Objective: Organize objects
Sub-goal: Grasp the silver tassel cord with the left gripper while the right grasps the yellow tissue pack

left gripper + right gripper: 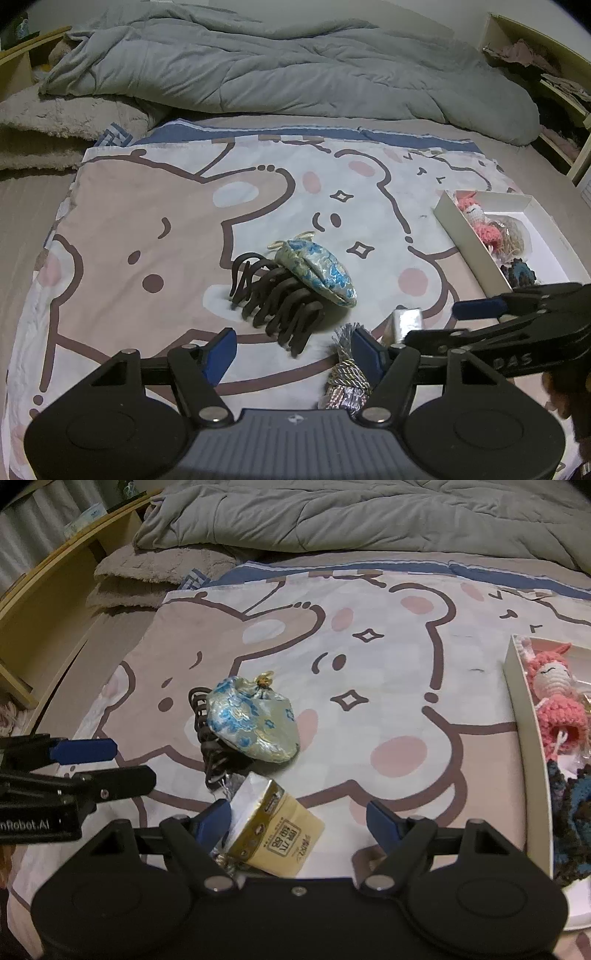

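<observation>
1. Covering most of both views is a bed with a cartoon-bear sheet, its print in beige, white and pink.
2. At 12 o'clock a rumpled grey duvet lies across the far side; at 10 o'clock a fuzzy beige blanket is folded beside it, and a pale wooden bed frame curves past at 9 o'clock in the right wrist view.
3. At the centre of the sheet sits a blue-and-silver brocade pouch, leaning against a dark brown claw hair clip at its 8 o'clock.
4. A white open box at 3 o'clock holds pink crocheted dolls and a dark blue knitted piece.
5. The left claw stands about half open over the sheet; a silver braided tassel lies against its right pad, and nothing is gripped.
6. The right claw is parted wide around a gold-and-silver packet, which touches the left pad while the right pad stands clear.
7. That packet lies at 6 o'clock of the pouch, just beside the hair clip and tassel, so the four things crowd together.
</observation>
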`<control>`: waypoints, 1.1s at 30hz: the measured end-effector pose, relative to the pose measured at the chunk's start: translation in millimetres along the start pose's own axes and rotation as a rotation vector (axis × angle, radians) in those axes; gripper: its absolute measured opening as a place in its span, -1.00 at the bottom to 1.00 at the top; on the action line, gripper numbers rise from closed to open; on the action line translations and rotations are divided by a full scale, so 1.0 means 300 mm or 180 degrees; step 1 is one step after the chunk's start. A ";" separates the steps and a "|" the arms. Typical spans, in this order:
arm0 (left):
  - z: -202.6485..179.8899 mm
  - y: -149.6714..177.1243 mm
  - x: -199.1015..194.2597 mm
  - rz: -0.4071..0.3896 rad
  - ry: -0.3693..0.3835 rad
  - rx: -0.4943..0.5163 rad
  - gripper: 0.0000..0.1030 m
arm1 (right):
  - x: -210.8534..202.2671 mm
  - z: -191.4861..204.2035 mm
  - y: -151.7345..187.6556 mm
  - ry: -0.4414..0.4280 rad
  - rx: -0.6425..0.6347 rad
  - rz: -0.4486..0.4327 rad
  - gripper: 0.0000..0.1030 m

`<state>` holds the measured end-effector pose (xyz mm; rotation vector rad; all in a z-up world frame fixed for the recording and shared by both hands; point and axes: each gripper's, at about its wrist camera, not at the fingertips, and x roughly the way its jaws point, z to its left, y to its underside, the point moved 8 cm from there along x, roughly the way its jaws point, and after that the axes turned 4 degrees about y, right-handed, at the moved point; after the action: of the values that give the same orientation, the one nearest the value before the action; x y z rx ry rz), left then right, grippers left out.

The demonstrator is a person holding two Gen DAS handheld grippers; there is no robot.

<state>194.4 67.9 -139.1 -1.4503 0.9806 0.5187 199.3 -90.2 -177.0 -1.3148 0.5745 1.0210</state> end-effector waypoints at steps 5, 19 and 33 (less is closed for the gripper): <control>-0.011 0.011 0.018 0.0049 0.0016 0.0033 0.29 | -0.034 -0.070 0.010 0.0114 -0.0007 0.0048 0.59; -0.123 0.089 0.172 0.0511 0.0171 0.0312 0.22 | -0.073 -0.106 -0.001 -0.0012 0.0046 0.0053 0.40; -0.152 0.123 0.271 0.0762 0.0273 0.0374 0.18 | 0.013 -0.046 0.104 -0.0551 -0.1189 0.0528 0.41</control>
<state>197.4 7.2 -218.7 -1.2658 1.2419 0.5658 177.0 -104.4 -199.2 -1.5009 0.3754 1.4138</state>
